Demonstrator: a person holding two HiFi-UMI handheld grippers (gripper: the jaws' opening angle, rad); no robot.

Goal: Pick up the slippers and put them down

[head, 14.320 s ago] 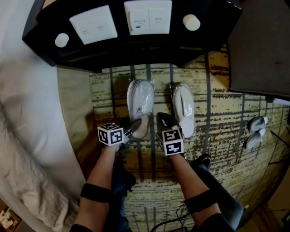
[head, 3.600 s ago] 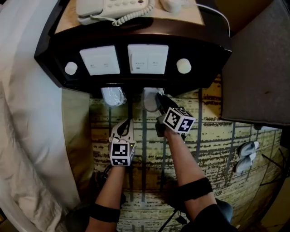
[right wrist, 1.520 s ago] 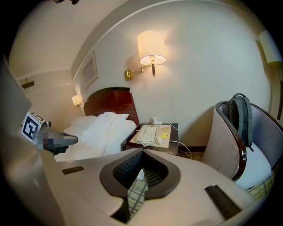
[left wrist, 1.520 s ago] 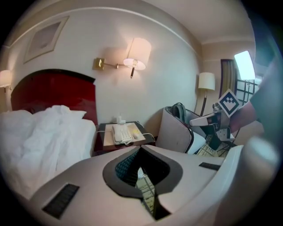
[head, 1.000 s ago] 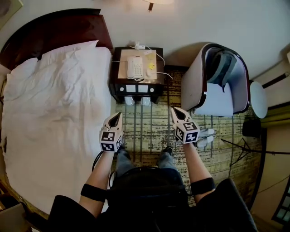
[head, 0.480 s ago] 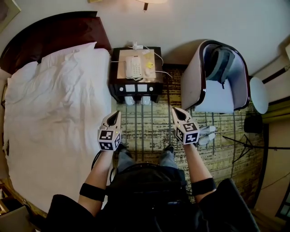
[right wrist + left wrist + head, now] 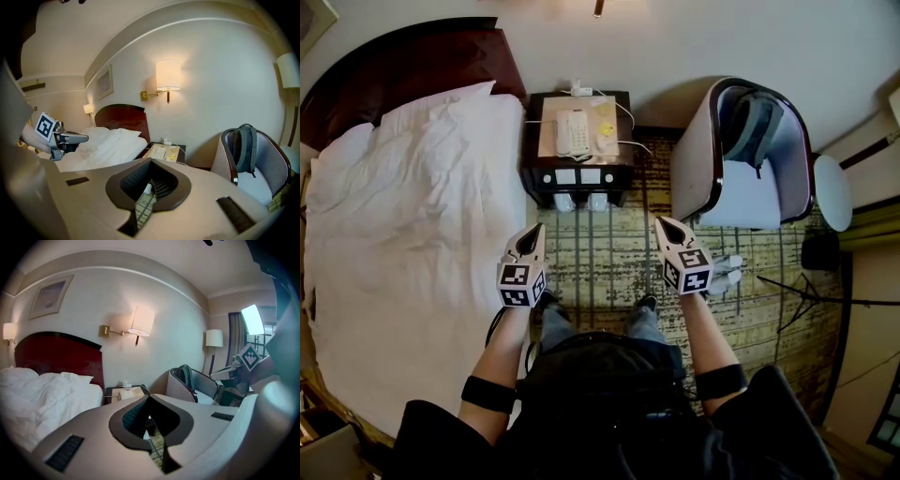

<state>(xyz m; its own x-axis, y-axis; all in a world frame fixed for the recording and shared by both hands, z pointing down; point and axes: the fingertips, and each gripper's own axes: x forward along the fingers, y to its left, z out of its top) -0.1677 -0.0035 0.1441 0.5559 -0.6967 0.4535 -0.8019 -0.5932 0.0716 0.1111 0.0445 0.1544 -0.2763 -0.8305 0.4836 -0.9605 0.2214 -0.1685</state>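
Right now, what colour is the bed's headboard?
Dark red; the headboard shows best in the left gripper view.

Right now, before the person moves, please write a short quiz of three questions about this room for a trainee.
1. True or false: the left gripper holds a slipper.
2. At the foot of the nightstand lie: A two white slippers; B a pillow; C a lamp.
3. What sits in the armchair?
Key: 1 false, the left gripper is shut and empty; 2 A; 3 a backpack.
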